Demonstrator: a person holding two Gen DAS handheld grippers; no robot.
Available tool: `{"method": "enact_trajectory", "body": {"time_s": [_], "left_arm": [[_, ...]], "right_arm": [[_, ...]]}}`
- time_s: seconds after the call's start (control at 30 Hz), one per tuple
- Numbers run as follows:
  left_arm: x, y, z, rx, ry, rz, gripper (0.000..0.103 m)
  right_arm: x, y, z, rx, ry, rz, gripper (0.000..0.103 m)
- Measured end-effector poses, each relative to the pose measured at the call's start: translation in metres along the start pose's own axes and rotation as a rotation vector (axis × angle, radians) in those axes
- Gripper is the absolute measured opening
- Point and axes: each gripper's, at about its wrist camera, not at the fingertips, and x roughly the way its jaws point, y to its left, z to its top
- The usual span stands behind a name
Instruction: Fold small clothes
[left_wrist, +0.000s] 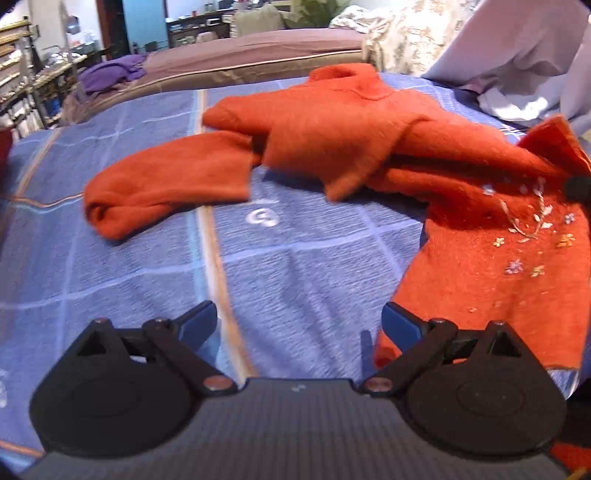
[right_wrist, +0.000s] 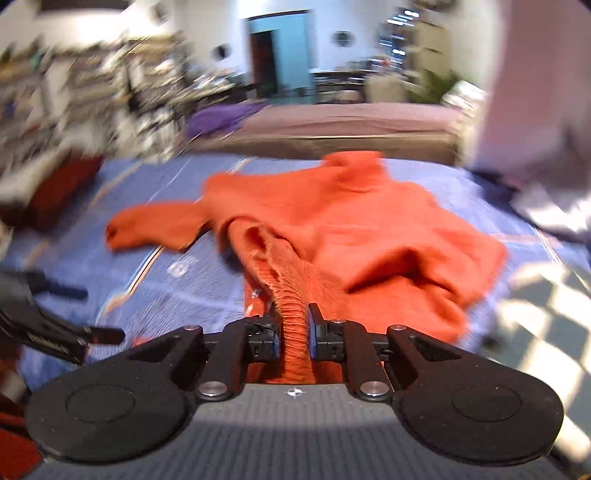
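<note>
An orange knit turtleneck sweater (left_wrist: 332, 125) lies on a blue checked bedsheet (left_wrist: 295, 266), its collar at the far side and one sleeve (left_wrist: 166, 192) stretched left. The lower part, embroidered with small flowers (left_wrist: 517, 240), is lifted and turned over at the right. My right gripper (right_wrist: 294, 321) is shut on the sweater's ribbed hem (right_wrist: 291, 314), which bunches up between the pads. My left gripper (left_wrist: 299, 321) hangs open over bare sheet, just left of the sweater's near edge, with nothing between its fingers.
A pale lilac cloth (left_wrist: 517, 66) is heaped at the far right of the bed. Behind stands a mauve bed (left_wrist: 258, 55) with a purple garment (left_wrist: 110, 74) on it. Cluttered shelves (left_wrist: 22, 74) line the left wall. A dark red object (right_wrist: 55, 188) sits at the sheet's left edge.
</note>
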Motion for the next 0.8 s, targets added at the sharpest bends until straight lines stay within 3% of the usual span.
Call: {"method": "enact_trajectory", "body": {"time_s": [0.03,0.07,0.13,0.23,0.27,0.33,0.4,0.43,0.47,0.5,0.53,0.57,0.7,0.77,0.8], "left_arm": [[0.007,-0.004,0.003,0.005,0.006,-0.029,0.100],[0.014,-0.009,0.005,0.016,0.015,-0.058,0.102],[0.028,-0.022,0.008,0.038,0.042,-0.103,0.102],[0.047,-0.041,0.008,0.053,0.084,-0.215,0.103],[0.053,-0.048,0.005,0.070,0.092,-0.223,0.103],[0.058,-0.067,-0.003,0.150,0.043,-0.155,0.103],[0.058,-0.079,-0.007,0.163,0.013,-0.147,0.101],[0.056,-0.081,-0.007,0.151,0.009,-0.157,0.090],[0.051,-0.084,-0.006,0.156,0.003,-0.187,0.063],[0.047,-0.087,-0.004,0.163,-0.004,-0.208,0.051],[0.044,-0.088,-0.003,0.162,-0.002,-0.222,0.020],[0.043,-0.086,-0.002,0.145,0.012,-0.250,0.009],[0.041,-0.057,0.000,-0.029,0.033,-0.297,0.003],[0.030,-0.037,0.002,-0.108,0.025,-0.296,0.002],[0.020,-0.027,0.002,-0.133,0.001,-0.288,0.002]], "right_arm": [[-0.010,-0.012,-0.003,0.023,-0.004,-0.023,0.018],[-0.020,-0.020,-0.010,0.032,-0.009,-0.082,0.003],[-0.029,-0.033,-0.025,0.049,0.020,-0.144,0.003],[-0.028,-0.040,-0.041,0.106,0.045,-0.139,0.003],[-0.026,-0.038,-0.044,0.111,0.050,-0.141,0.003],[-0.027,-0.035,-0.045,0.120,0.037,-0.123,0.004],[-0.030,-0.035,-0.045,0.099,0.031,-0.117,0.004],[-0.028,-0.034,-0.043,0.092,0.031,-0.128,0.005],[-0.025,-0.033,-0.042,0.089,0.037,-0.134,0.005],[-0.024,-0.035,-0.042,0.093,0.045,-0.139,0.006],[-0.021,-0.037,-0.042,0.107,0.056,-0.147,0.011],[-0.018,-0.039,-0.042,0.119,0.065,-0.146,0.014],[-0.017,-0.039,-0.044,0.136,0.072,-0.138,0.036],[-0.018,-0.038,-0.045,0.134,0.065,-0.138,0.053],[-0.018,-0.038,-0.045,0.136,0.064,-0.144,0.070]]}}
